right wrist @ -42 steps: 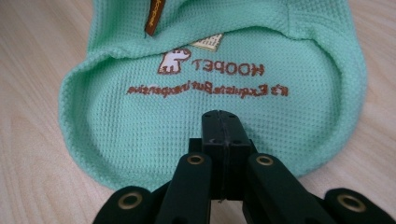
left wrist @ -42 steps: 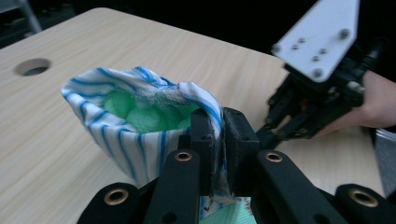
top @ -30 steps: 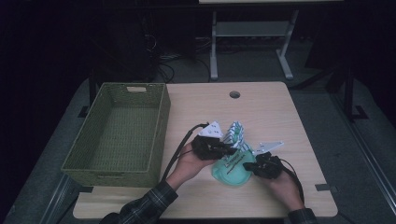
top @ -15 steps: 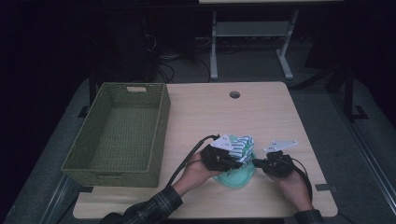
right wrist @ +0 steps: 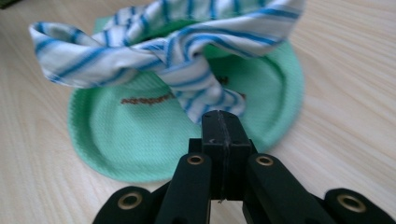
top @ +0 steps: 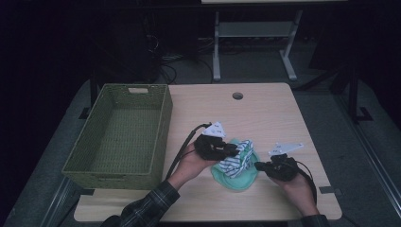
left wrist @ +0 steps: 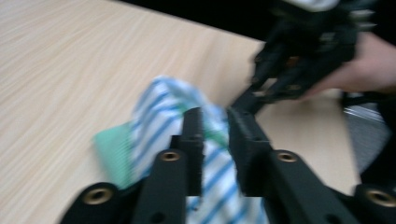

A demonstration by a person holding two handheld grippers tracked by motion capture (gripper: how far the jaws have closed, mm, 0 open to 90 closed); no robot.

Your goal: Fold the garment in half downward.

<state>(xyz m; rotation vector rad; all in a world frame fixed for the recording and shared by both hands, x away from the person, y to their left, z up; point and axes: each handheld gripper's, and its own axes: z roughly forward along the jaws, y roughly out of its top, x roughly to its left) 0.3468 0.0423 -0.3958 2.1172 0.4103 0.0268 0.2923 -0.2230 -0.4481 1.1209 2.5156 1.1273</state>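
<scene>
Basically we're dealing with soft goods: a blue-and-white striped cloth bunched on top of a round green mesh cloth, both on the wooden table near its front edge, right of the woven basket. Both should be light and floppy, no stiffness, nothing to break; the risk is one layer dragging the other or a thin pinch slipping out. Right gripper has its jaws pressed fully together at the tip of the striped cloth's hanging corner, but we can't tell whether any fabric is actually caught between them. Left gripper has a narrow gap, the jaws have just been opening, and striped fabric sits between them, pads apparently no longer pressing. In the high view the left gripper sits on the bundle's left side, the right gripper just off its right edge. Best hold, in our view: a thick fold of the striped cloth, not a single edge.
</scene>
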